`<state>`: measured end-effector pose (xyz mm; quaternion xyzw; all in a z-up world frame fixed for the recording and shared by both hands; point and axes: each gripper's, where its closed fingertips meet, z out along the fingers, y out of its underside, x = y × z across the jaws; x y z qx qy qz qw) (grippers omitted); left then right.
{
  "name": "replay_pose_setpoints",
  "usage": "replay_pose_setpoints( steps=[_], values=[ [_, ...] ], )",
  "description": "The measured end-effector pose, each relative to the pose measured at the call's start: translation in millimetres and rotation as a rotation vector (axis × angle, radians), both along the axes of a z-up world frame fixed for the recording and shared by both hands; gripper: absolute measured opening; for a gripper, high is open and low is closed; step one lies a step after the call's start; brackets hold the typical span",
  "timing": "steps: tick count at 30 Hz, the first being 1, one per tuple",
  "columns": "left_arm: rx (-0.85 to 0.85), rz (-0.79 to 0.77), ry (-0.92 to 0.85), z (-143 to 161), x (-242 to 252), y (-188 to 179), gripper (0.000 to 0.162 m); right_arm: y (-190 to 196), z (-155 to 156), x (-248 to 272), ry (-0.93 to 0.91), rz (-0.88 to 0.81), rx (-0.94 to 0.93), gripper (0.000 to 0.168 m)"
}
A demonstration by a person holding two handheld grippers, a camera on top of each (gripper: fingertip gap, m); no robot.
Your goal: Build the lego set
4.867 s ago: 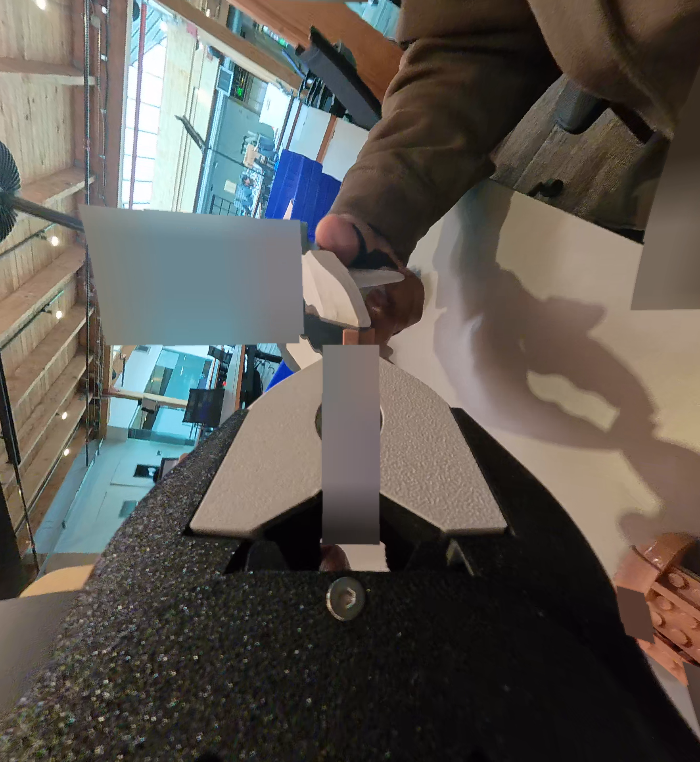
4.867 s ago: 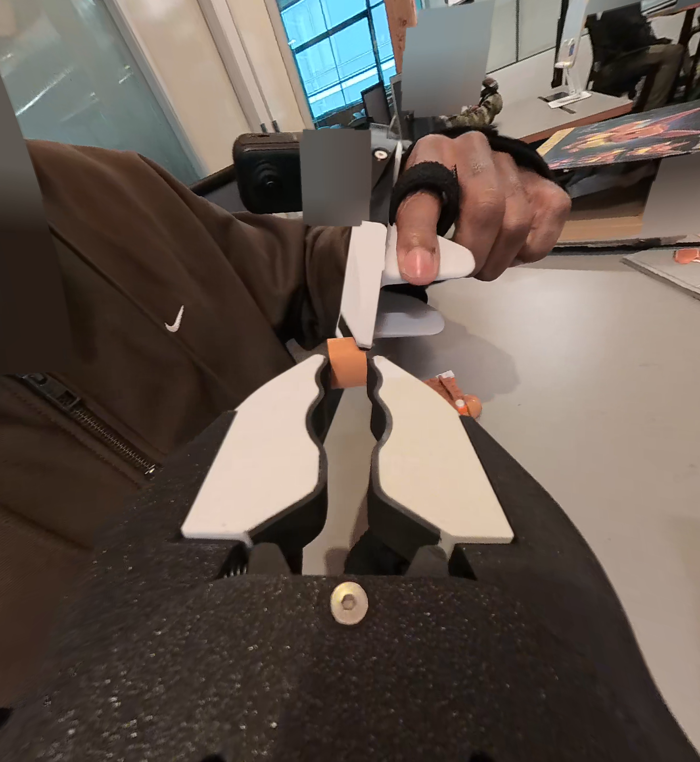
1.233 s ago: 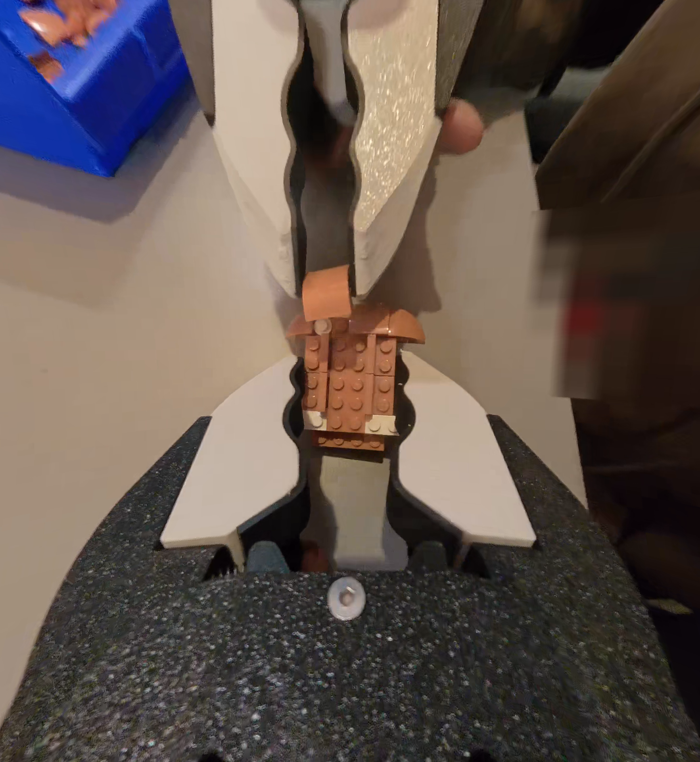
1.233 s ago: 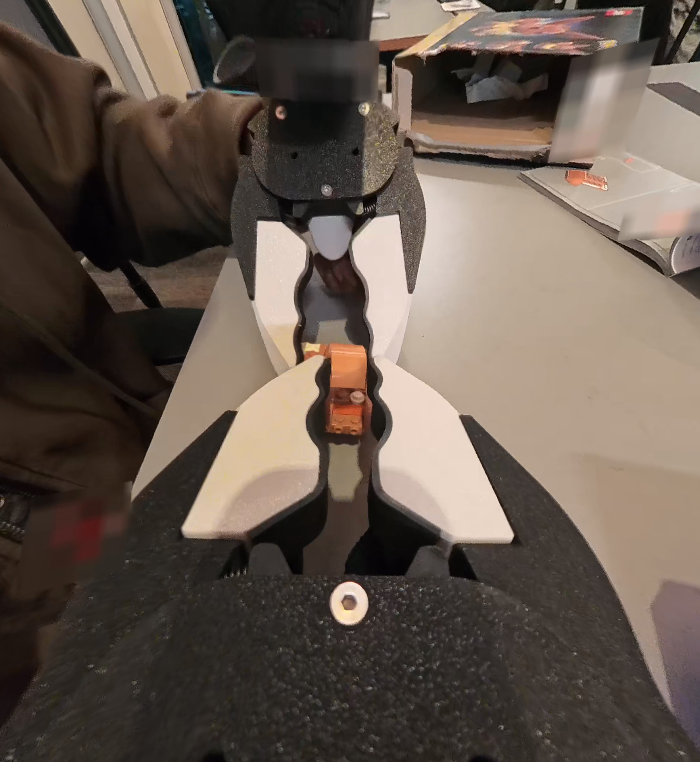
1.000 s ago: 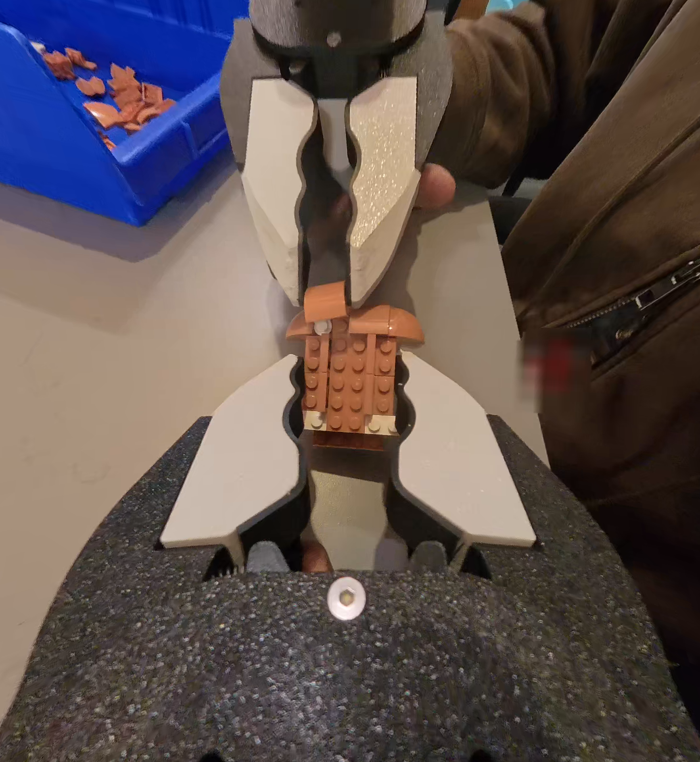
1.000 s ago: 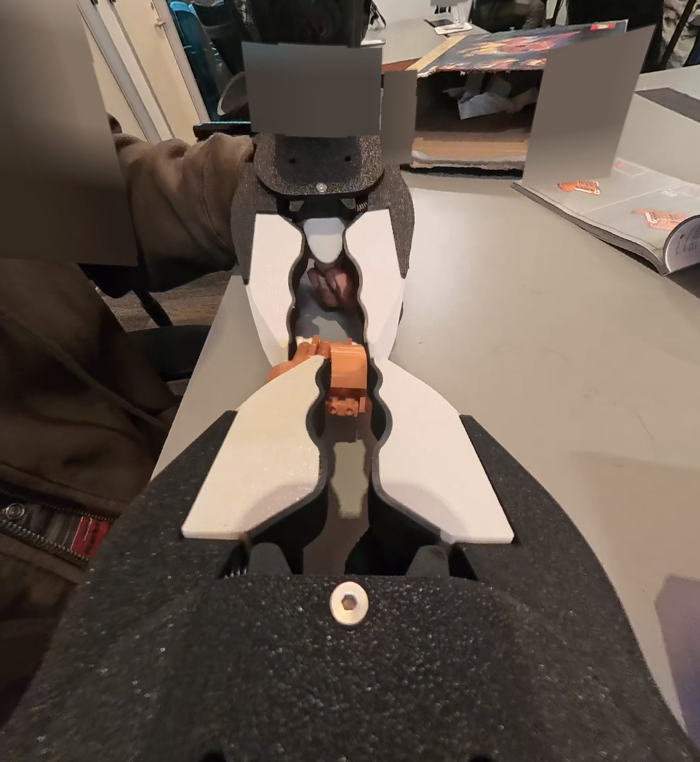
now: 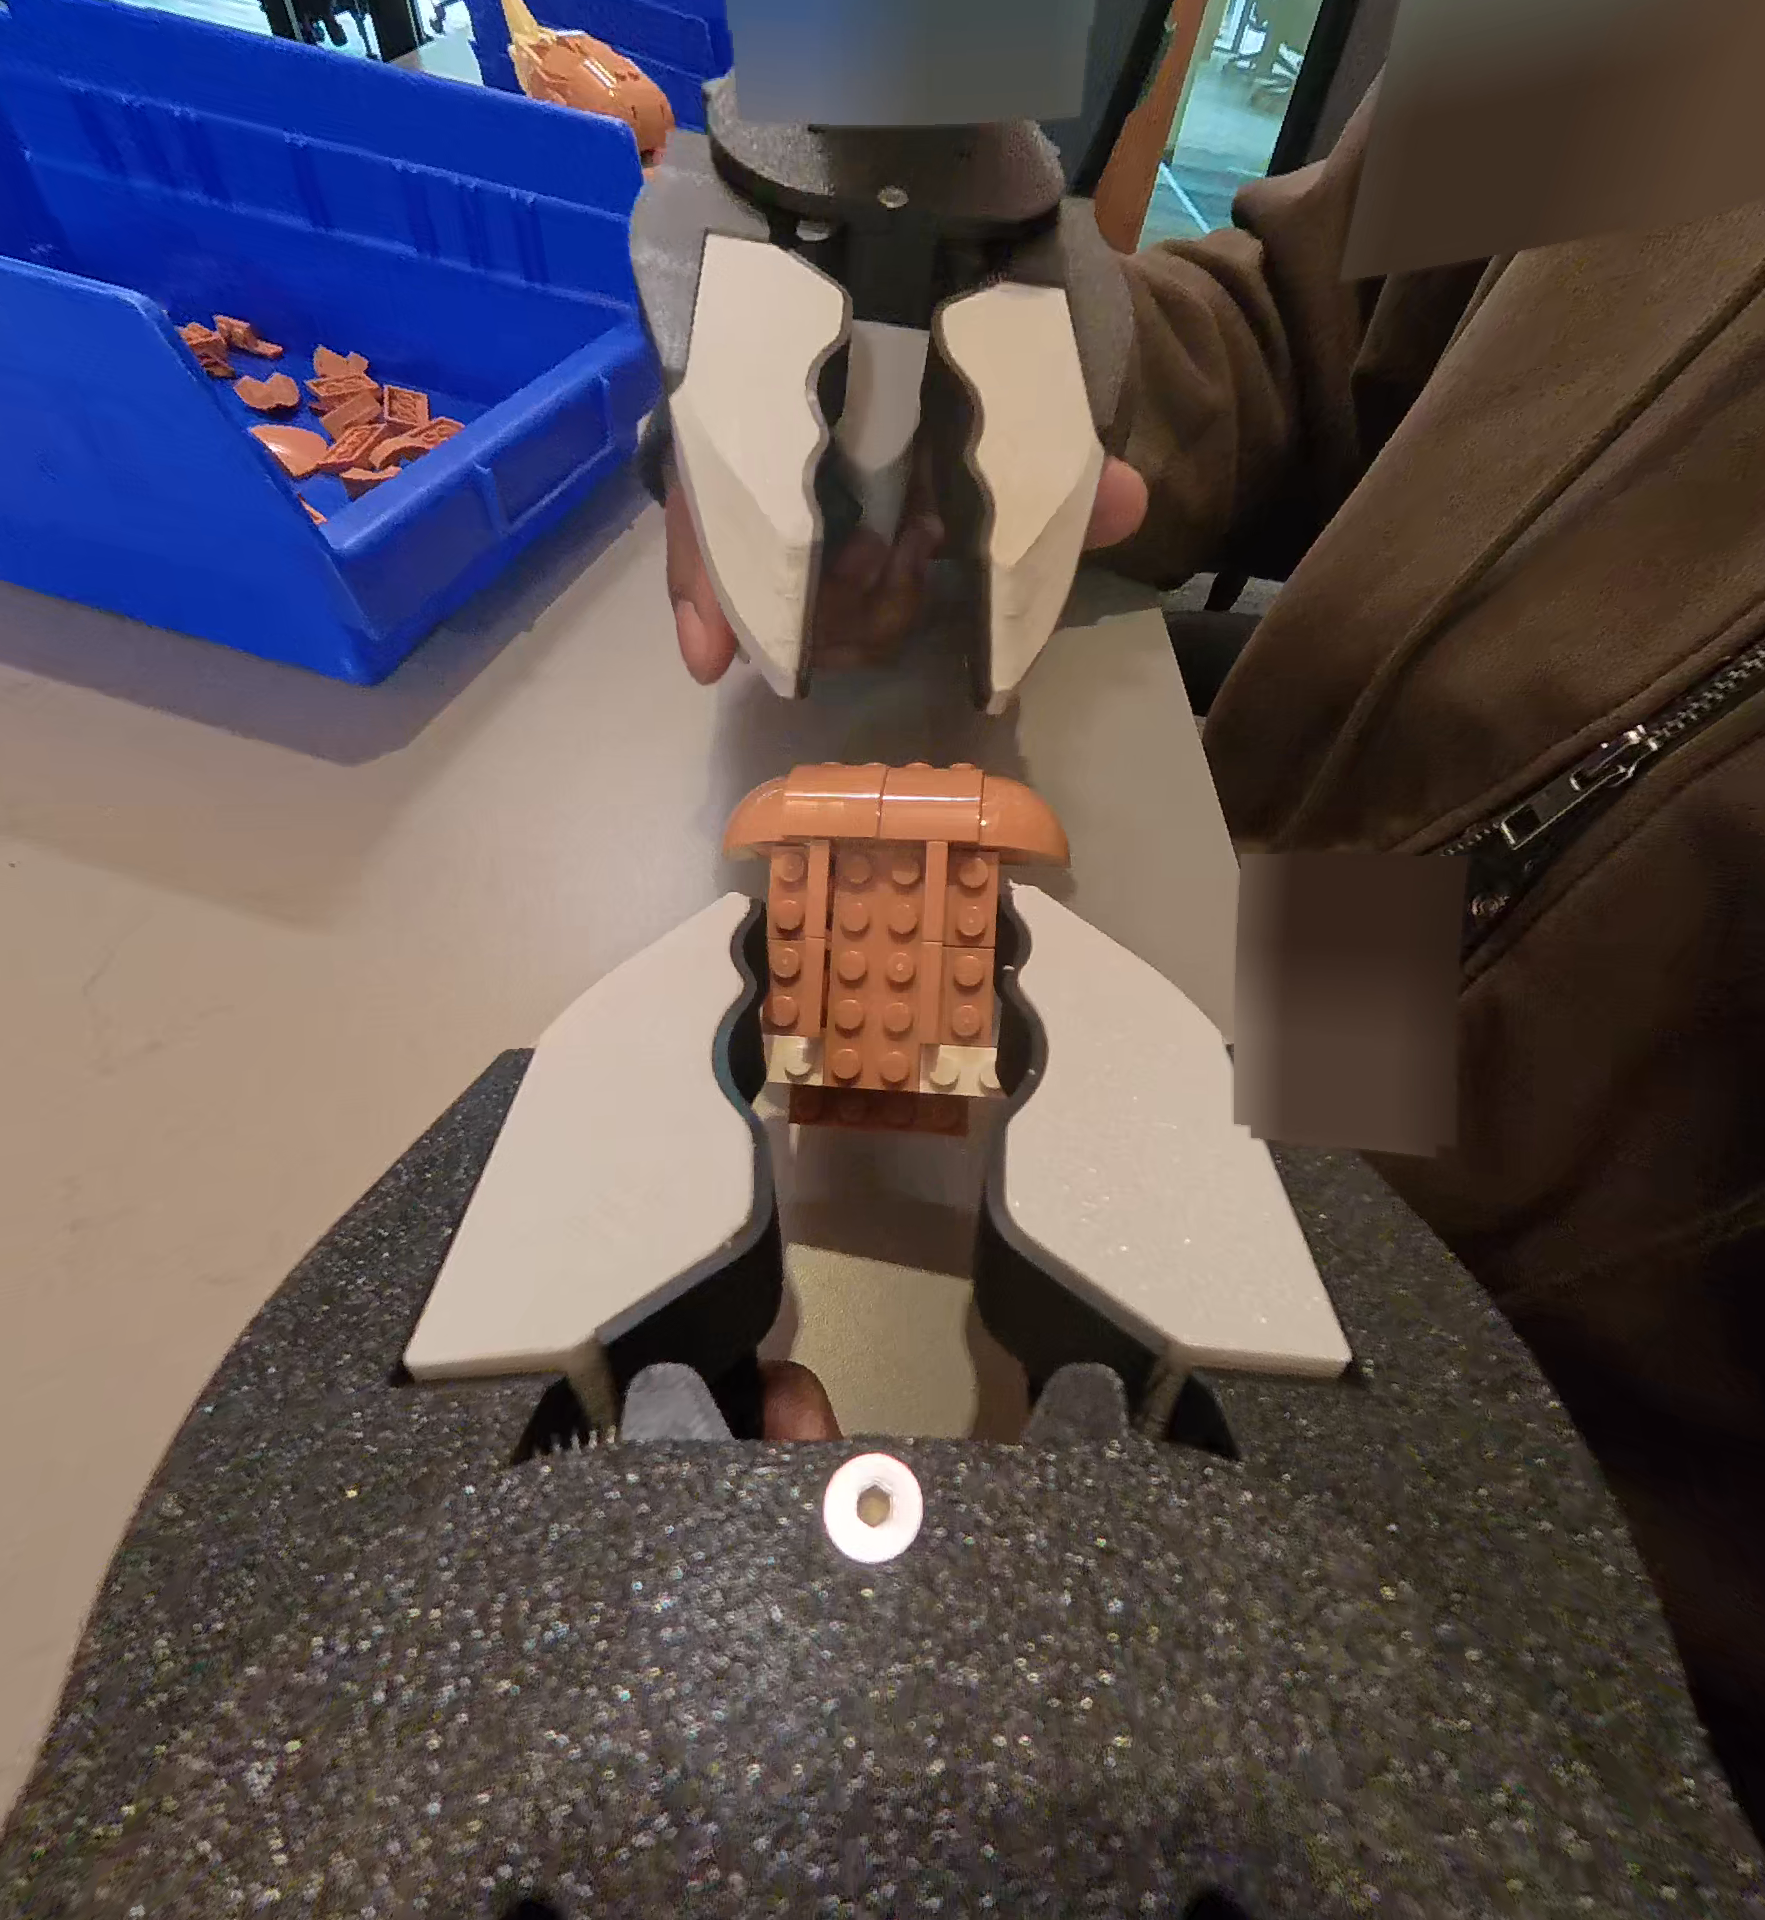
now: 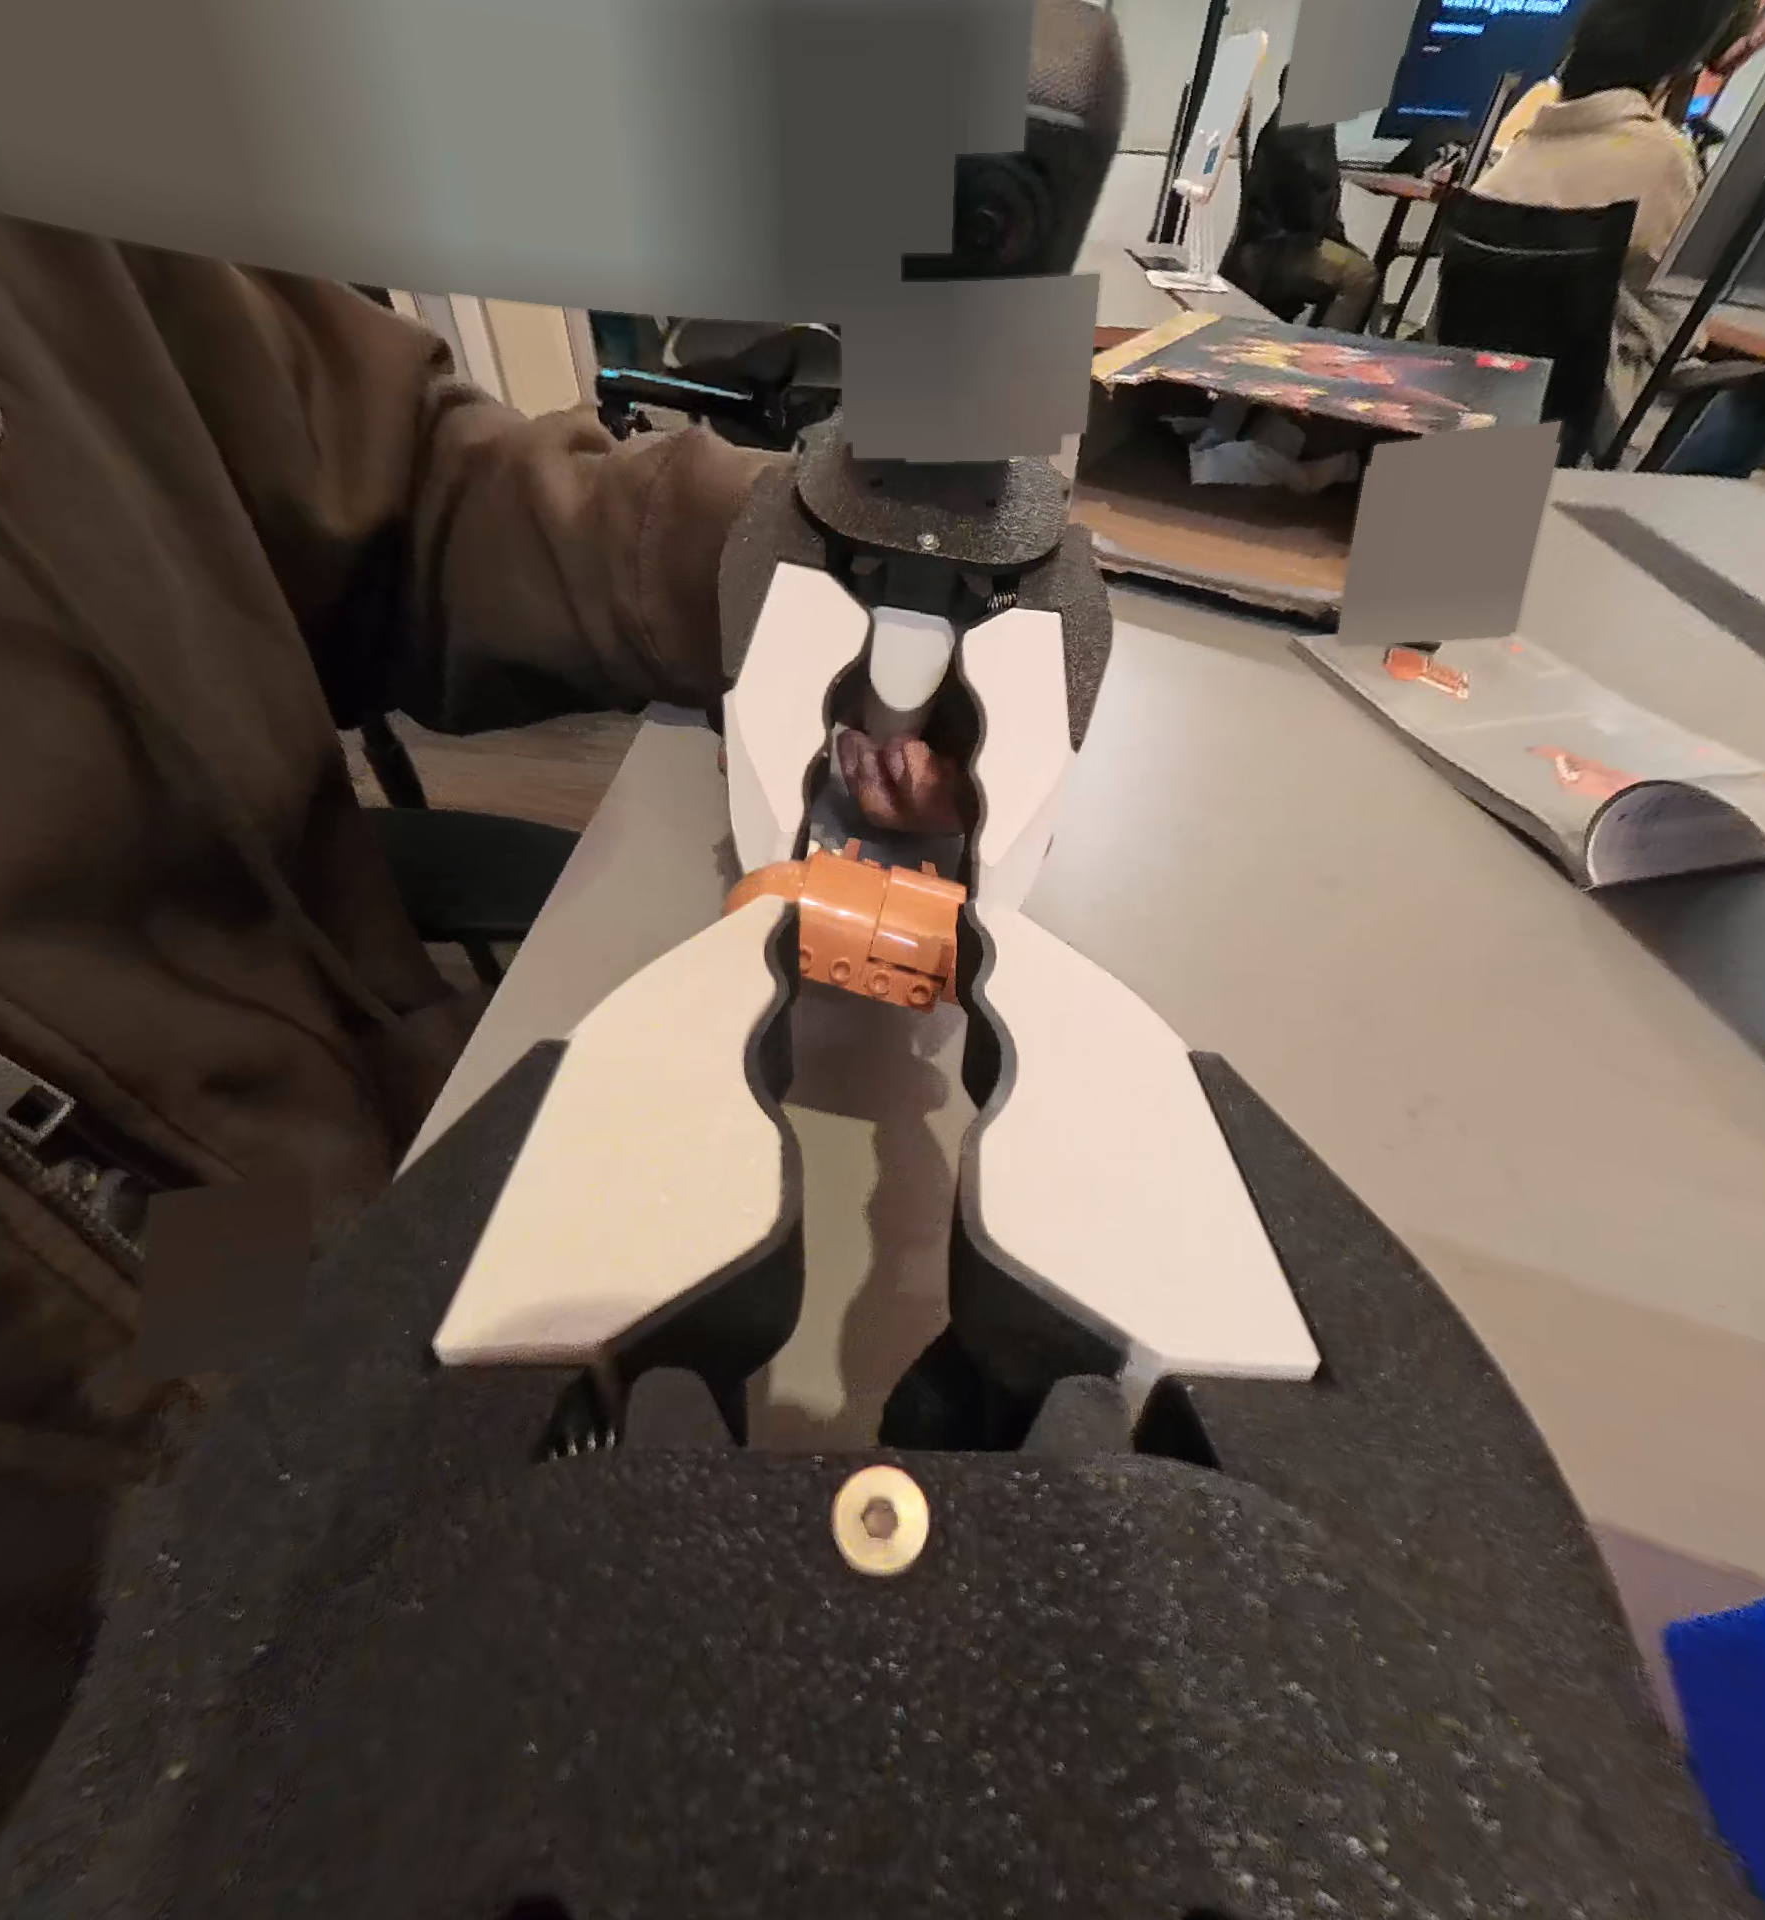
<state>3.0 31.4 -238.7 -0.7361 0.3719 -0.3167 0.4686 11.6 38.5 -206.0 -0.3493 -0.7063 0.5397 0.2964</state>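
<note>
My left gripper (image 7: 878, 904) is shut on a brown lego assembly (image 7: 883, 966), a studded block with a rounded cap of smooth curved pieces at its far end. It holds the assembly above the grey table (image 7: 182, 987). My right gripper (image 7: 893, 691) faces it from the far side, open and empty, a short gap away from the rounded cap. In the right wrist view the assembly (image 8: 878, 930) shows end-on between my right gripper's open fingertips (image 8: 878, 920), with the left gripper (image 8: 888, 873) behind it.
A blue bin (image 7: 421, 582) with several loose brown pieces stands at the left, another blue bin behind it. An open cardboard box (image 8: 1221, 520) and an open instruction booklet (image 8: 1636, 800) lie on the table's far right. The person's brown jacket (image 7: 1584, 727) is close on the right. The tips of both grippers are at nearly the same place.
My right gripper has opened and let go of the small curved brown piece, which now sits on the assembly's rounded cap. It has pulled back a little. The left gripper still holds the assembly.
</note>
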Motion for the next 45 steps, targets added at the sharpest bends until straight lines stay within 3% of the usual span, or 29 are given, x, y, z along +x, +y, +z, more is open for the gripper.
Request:
replay_pose_setpoints(
  steps=[5, 13, 18, 25, 30, 45],
  values=[
    [0.000, -0.018, 0.024, -1.1, 1.5, -1.6, 0.042, -2.8, -4.4, 4.7, 0.069, 0.014, 0.160, 0.030],
    [-0.015, -0.056, 0.060, 4.8, 0.8, -6.0, 0.042, 0.0, -23.3, 0.1, 0.275, -0.035, 0.758, 0.048],
    [-0.029, -0.093, 0.073, 7.3, 5.9, -10.1, 0.042, -3.4, -22.9, -8.8, 0.374, -0.075, 0.964, 0.056],
    [-0.058, -0.113, 0.061, 8.4, 8.7, -12.4, 0.042, -11.0, -8.7, -6.6, 0.468, -0.084, 0.975, 0.045],
    [-0.074, -0.120, 0.056, 8.4, 9.8, -12.1, 0.042, -13.8, -14.2, -4.9, 0.469, -0.059, 0.999, 0.025],
    [-0.067, -0.119, 0.023, 12.3, 8.9, -10.0, 0.042, -11.1, -12.1, -5.0, 0.474, -0.094, 1.070, 0.024]
  ],
)
